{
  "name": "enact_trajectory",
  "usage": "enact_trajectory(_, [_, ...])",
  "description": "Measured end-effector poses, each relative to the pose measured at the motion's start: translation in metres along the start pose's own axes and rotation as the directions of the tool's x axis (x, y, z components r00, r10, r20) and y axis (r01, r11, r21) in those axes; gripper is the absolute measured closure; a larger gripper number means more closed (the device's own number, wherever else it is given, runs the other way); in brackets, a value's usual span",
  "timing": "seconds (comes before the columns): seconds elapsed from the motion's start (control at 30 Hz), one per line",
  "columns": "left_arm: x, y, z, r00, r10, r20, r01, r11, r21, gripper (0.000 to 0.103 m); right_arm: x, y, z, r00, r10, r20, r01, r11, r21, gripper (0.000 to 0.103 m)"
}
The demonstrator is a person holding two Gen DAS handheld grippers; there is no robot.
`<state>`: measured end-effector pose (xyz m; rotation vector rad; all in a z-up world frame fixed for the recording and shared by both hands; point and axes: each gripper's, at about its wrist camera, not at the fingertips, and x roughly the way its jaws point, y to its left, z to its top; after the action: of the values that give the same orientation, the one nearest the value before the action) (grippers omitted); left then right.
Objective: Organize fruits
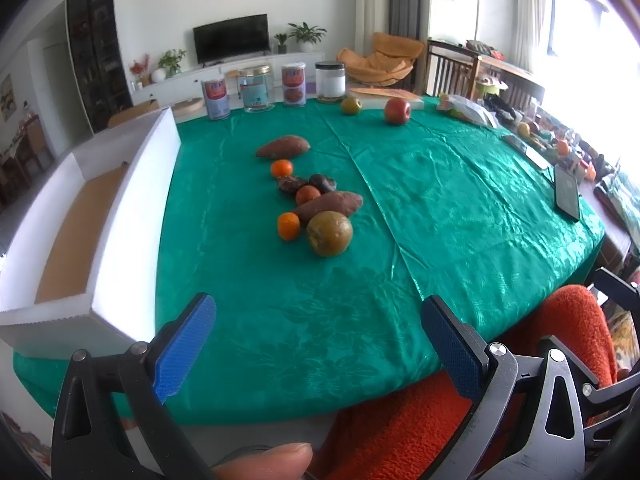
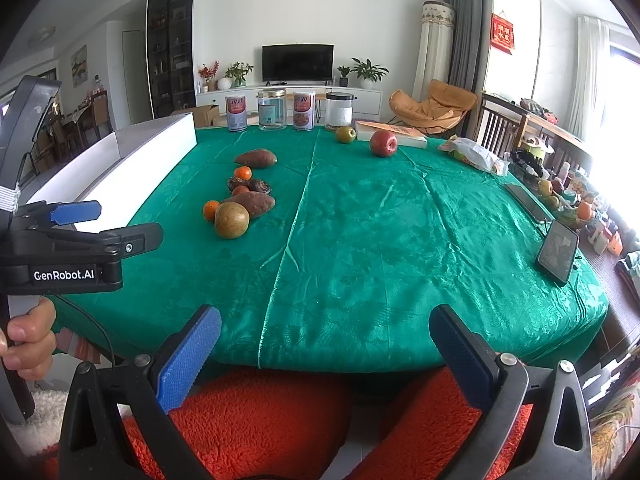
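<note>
The cluster of fruits lies ahead of both grippers, toward the left half of the table, so the left gripper (image 1: 316, 344) is the nearer one. Its blue-padded jaws stand wide apart and hold nothing. The closest piece is the round brownish-green fruit (image 1: 329, 233), straight in front of this gripper with a stretch of bare cloth between. A small orange tangerine (image 1: 288, 226) sits just beside it, and a long reddish sweet potato (image 1: 330, 206) lies behind, its long axis running from lower left to upper right. The white open box with a brown cardboard floor (image 1: 132, 216) stands on the left edge of the table, near the cluster, so the carry looks short in my judgement.

The right gripper (image 2: 326, 356) is also spread wide and empty, low before the table edge. A red apple (image 2: 383, 143) and a second greenish round fruit (image 2: 345, 134) rest well apart at the far side.

The shiny green tablecloth (image 2: 360, 240) is wrinkled; behind it is a living room with a television
</note>
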<state>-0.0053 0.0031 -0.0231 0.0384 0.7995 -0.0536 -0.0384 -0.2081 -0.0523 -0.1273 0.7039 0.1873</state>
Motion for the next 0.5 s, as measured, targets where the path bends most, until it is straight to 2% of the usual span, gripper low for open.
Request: enact_trajectory(0.5, [0.0064,0.0008,-0.0015,1.000,0.000,-0.009,0.000,1.000,-0.009,0.000,0.0027,0.0017,-0.0006,1.000,0.000,-0.005,0.000,1.000,-0.003,0.000])
